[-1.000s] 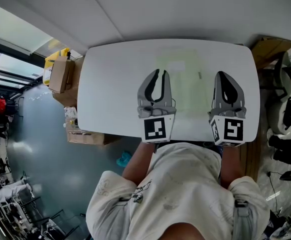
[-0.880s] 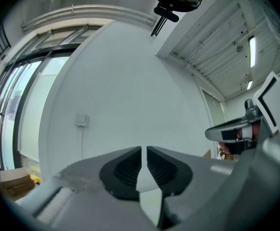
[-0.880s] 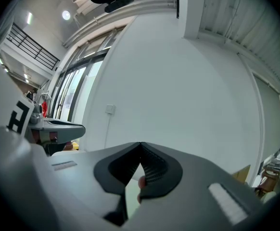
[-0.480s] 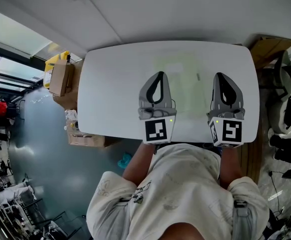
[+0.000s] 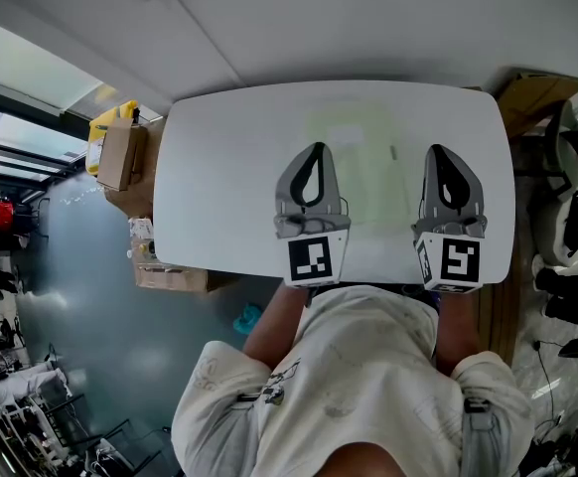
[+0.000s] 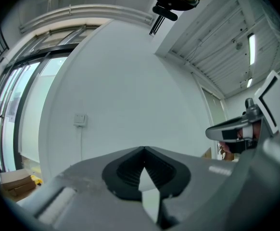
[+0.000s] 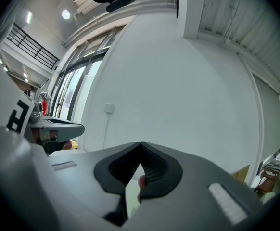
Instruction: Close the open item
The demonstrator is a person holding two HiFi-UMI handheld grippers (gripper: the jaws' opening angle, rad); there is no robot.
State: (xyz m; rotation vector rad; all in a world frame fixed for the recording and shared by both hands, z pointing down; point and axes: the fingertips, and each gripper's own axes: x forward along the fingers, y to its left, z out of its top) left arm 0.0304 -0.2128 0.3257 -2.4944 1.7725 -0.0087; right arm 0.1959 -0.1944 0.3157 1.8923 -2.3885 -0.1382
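A pale, see-through plastic bag [image 5: 354, 162] lies flat in the middle of the white table [image 5: 219, 167]; it is faint, and I cannot tell where its opening is. My left gripper [image 5: 316, 148] rests near the table's front edge, its tip at the bag's left edge, jaws shut with nothing between them. My right gripper [image 5: 441, 151] sits to the right of the bag, also shut and empty. In the left gripper view the left gripper's [image 6: 144, 148] tips meet against a bare white wall. The right gripper view likewise shows the right gripper's [image 7: 141, 143] tips touching.
Cardboard boxes [image 5: 122, 149] and a yellow container [image 5: 103, 127] stand on the floor left of the table. Another cardboard box [image 5: 537, 92] and a chair with dark items [image 5: 575, 212] are at the right. A wall switch [image 6: 80, 120] is on the wall ahead.
The left gripper's jaws have closed from a narrow opening to fully shut. The right gripper has stayed where it was.
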